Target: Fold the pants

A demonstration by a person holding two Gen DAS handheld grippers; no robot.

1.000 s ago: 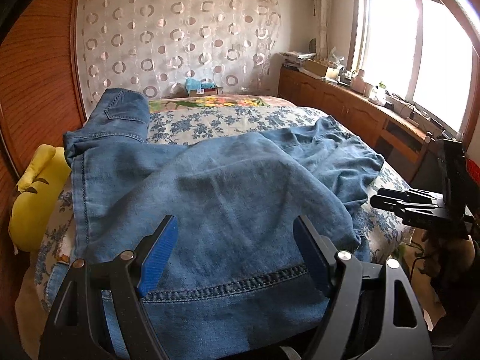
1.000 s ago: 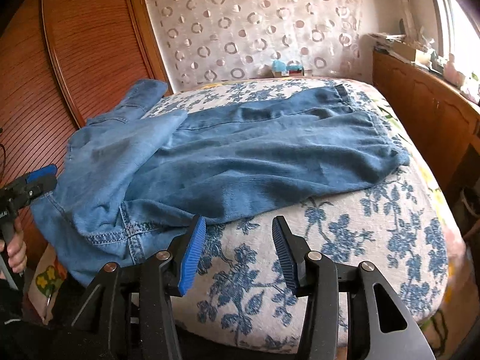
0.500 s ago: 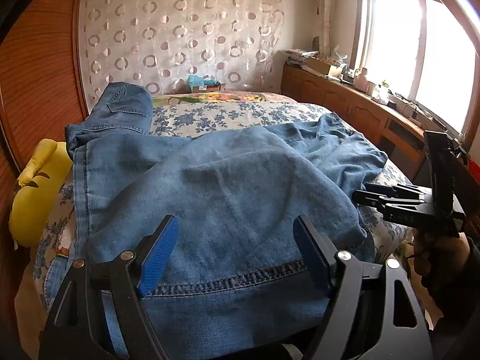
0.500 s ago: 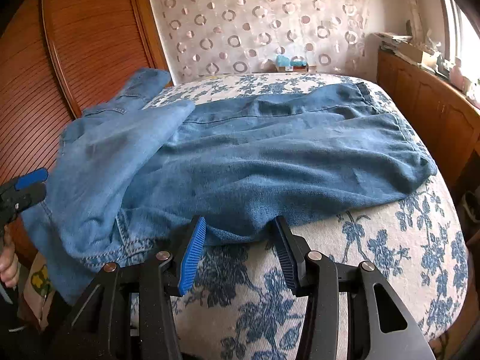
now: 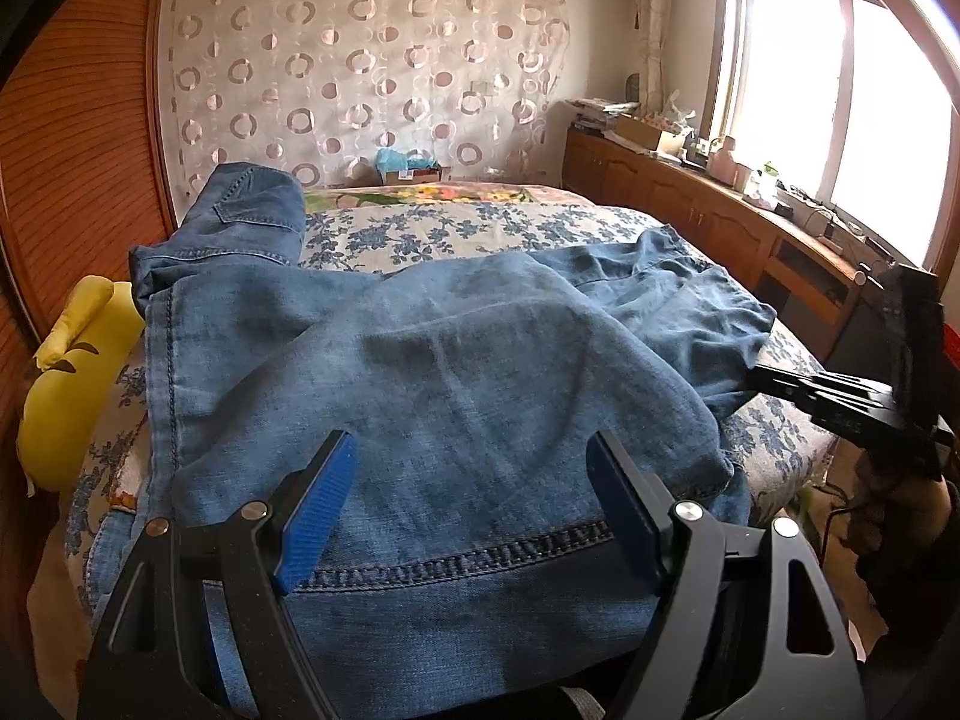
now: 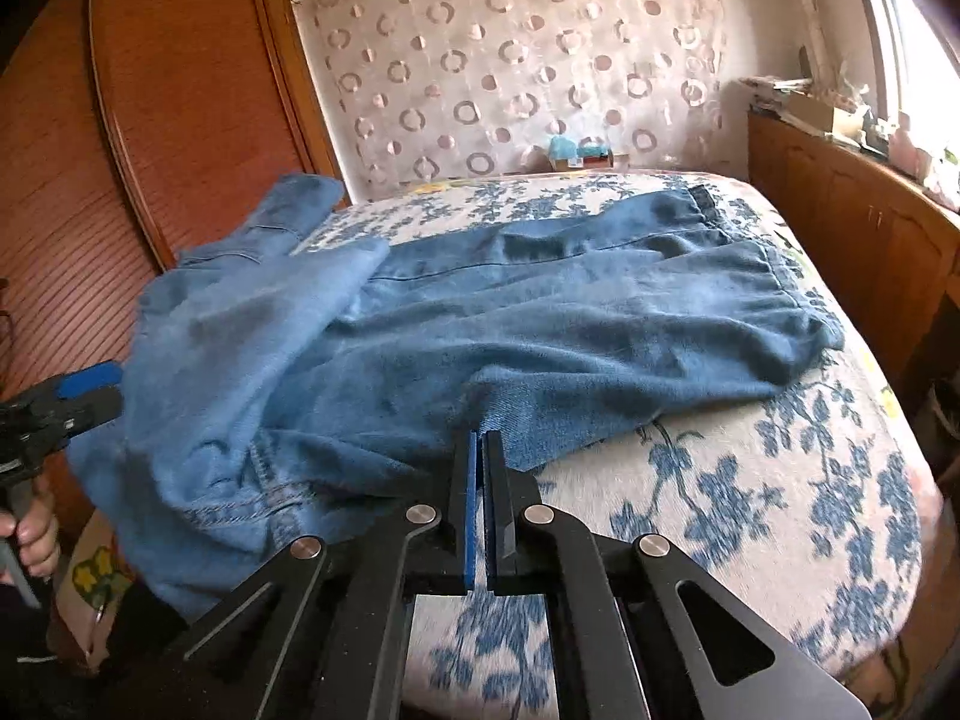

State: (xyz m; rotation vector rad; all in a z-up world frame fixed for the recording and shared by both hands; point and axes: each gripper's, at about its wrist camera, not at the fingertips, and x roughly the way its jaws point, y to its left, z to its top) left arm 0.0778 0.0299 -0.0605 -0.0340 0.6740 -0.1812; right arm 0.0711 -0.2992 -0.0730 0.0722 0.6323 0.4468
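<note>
Blue denim pants point(image 6: 480, 324) spread across a bed point(image 6: 780, 480) with a white cover printed in blue flowers, soft and slightly rumpled. One leg folded over toward the left, hem with heavy double stitching hanging over the near edge; waistband toward the far right.

Right claw point(image 6: 480, 450), black with blue ribbed pads, just pressed together on the near edge of the pants, a pinch of denim caught between the pads. Left claw point(image 5: 468, 510) spread wide just above the stitched hem, nothing gripped, denim lying under the open jaws. Left claw also glimpsed at the left edge of the right wrist view, with a hand point(image 6: 33, 531) on its handle.

Around the bed: ribbed reddish wooden wardrobe point(image 6: 180, 120) close on the left, a yellow plush toy point(image 5: 66, 372) wedged beside it. Sheer curtain point(image 5: 360, 72) with ring pattern at the far wall. Low wooden cabinets point(image 5: 690, 198) along the right, cluttered on top, under a bright window point(image 5: 840, 90). Small teal item point(image 5: 396, 159) at the far end of the bed, too small to identify.
</note>
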